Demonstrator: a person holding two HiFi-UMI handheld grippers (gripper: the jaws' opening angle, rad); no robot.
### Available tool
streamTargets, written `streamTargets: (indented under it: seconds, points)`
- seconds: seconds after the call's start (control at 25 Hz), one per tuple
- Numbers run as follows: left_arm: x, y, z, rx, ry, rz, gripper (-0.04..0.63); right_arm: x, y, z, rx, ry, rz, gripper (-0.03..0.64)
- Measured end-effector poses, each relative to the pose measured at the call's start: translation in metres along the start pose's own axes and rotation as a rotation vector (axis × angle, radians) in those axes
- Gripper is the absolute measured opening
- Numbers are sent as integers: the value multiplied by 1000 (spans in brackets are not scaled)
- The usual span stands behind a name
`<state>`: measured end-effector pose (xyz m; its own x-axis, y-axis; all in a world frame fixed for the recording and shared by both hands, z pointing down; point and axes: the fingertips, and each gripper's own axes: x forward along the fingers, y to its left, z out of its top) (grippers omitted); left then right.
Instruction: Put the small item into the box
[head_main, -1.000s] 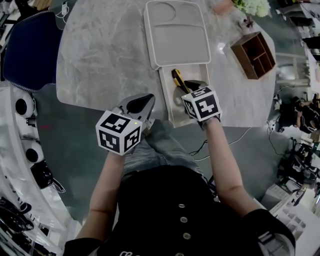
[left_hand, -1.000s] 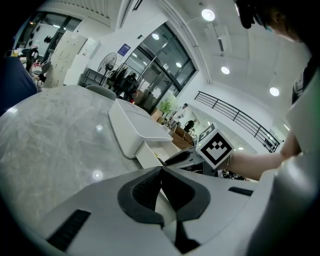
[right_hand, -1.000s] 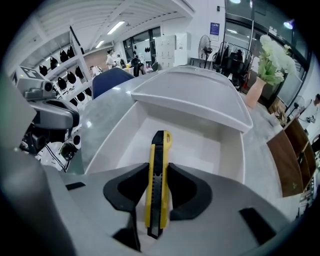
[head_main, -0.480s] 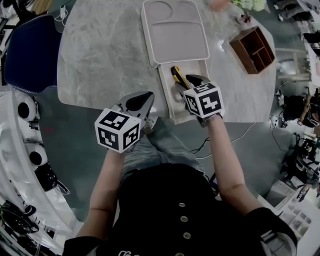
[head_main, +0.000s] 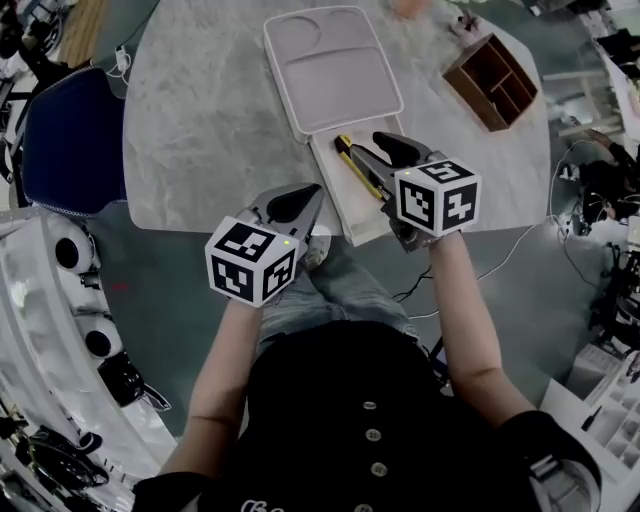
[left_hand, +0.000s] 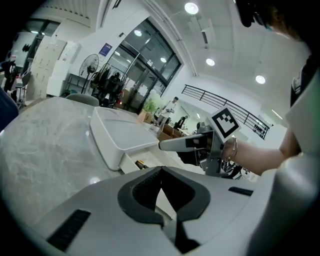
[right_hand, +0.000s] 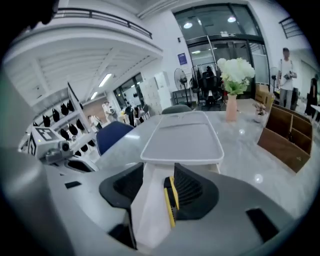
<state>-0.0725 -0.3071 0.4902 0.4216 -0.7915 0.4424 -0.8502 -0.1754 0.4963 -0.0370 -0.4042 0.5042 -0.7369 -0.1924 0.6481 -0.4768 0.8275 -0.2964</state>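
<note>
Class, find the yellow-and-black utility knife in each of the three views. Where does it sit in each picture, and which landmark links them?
Head view: the utility knife lies slantwise in the open white box, at upper centre.
Left gripper view: only its yellow end shows, centre-left, below the lid's near edge.
Right gripper view: lower centre, on the box floor.
Shared landmark: the pale lid.

Your table (head_main: 200, 120) looked like polished grey-veined stone, glinting. Box (head_main: 342, 200) and lid (head_main: 330, 70) were smooth matt off-white plastic. Small item (head_main: 358, 165) showed yellow-and-black plastic. Organiser (head_main: 497, 82) was matt brown wood. Your right gripper (right_hand: 159, 172) had a matt grey shell and ribbed black pads (right_hand: 192, 192).
</note>
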Motion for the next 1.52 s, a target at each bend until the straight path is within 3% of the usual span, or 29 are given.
streamTargets:
  seconds: [0.4, 0.6, 0.8, 1.32, 1.52]
  points:
    - [-1, -23, 49, 109, -26, -23, 17, -56, 17, 70, 116, -363, 102, 181]
    - [-1, -35, 71, 157, -44, -36, 17, -97, 24, 90, 252, -542, 210, 152]
    - [0, -55, 81, 193, -75, -59, 17, -139, 26, 97, 221, -666, 219, 137]
    - [0, -114, 121, 325, -179, -231, 17, -183, 33, 78, 155, -673, 144, 30]
    - [-2, -129, 126, 354, -216, -268, 17, -203, 34, 74, 155, -727, 109, 6]
